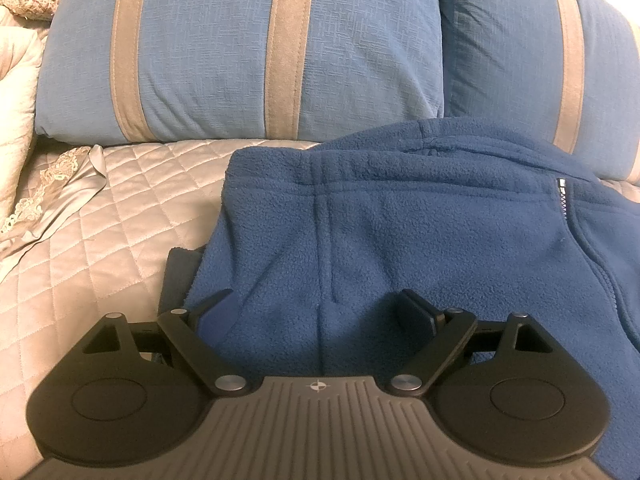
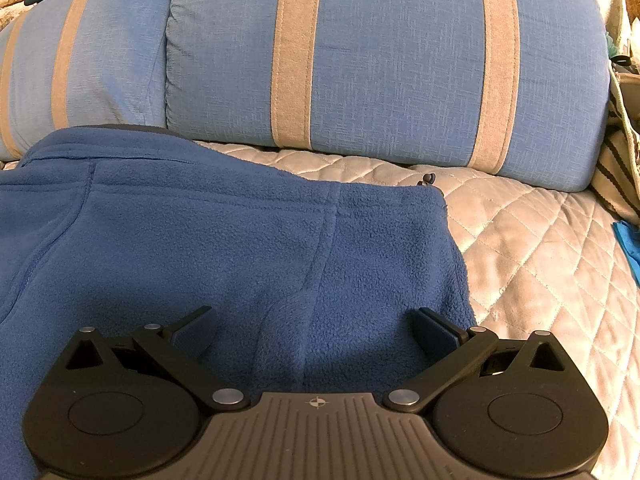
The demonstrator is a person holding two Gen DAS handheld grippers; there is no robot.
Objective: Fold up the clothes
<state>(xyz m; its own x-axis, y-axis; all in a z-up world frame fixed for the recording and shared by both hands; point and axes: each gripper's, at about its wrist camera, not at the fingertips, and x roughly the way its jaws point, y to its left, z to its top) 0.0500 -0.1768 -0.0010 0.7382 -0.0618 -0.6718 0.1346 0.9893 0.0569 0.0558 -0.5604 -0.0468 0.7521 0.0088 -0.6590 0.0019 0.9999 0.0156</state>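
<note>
A blue fleece jacket (image 1: 400, 232) is seen lying on a quilted bedspread (image 1: 120, 216) before striped pillows (image 1: 240, 52), its sides apparently already folded in. The left gripper (image 1: 320, 312) and right gripper (image 2: 316, 332) are held over it, jaws wide apart, nothing gripped. Further folding is judged outstanding.

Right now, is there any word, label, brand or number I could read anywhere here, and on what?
No readable text anywhere.
Left gripper: only a small crosshair mark on its grey plate, no letters.
Right gripper: the same crosshair mark, no letters.
Blue fleece jacket: no label visible.
Zipper pull: too small to tell.
</note>
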